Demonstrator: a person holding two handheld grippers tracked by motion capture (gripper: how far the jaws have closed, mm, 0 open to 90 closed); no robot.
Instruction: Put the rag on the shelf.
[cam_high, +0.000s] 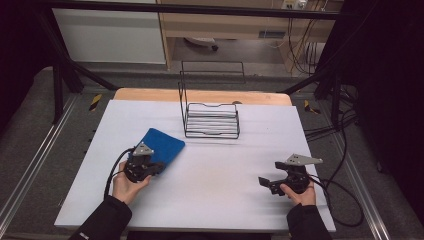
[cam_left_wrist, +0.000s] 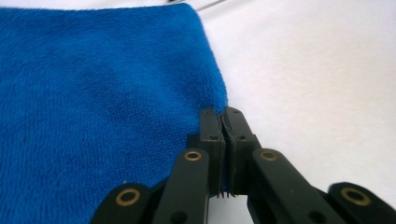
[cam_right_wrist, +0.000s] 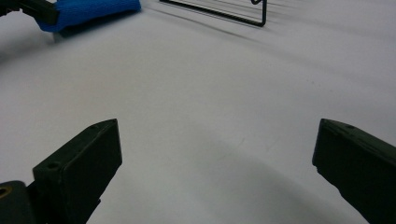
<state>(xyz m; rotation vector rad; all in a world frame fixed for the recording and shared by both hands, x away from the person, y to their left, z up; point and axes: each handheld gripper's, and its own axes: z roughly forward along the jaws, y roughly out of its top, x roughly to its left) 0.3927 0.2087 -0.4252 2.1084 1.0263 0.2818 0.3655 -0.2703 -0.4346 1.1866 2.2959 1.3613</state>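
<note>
Two grippers in the high view: left gripper (cam_high: 156, 168) at lower left, pinching the near corner of the blue cloth (cam_high: 162, 144) lying left of centre on the white table (cam_high: 225, 170); right gripper (cam_high: 264, 181) lower right, apart from it. Left gripper view: jaws clamped tight on the cloth (cam_left_wrist: 102, 93) edge. Right gripper view: jaws spread wide, nothing between; cloth (cam_right_wrist: 88, 11) upper left, wire rack (cam_right_wrist: 224, 11) at top.

White table (cam_high: 210, 190) — blue cloth (cam_high: 165, 142) flat at left, black wire rack (cam_high: 211, 120) standing behind.
</note>
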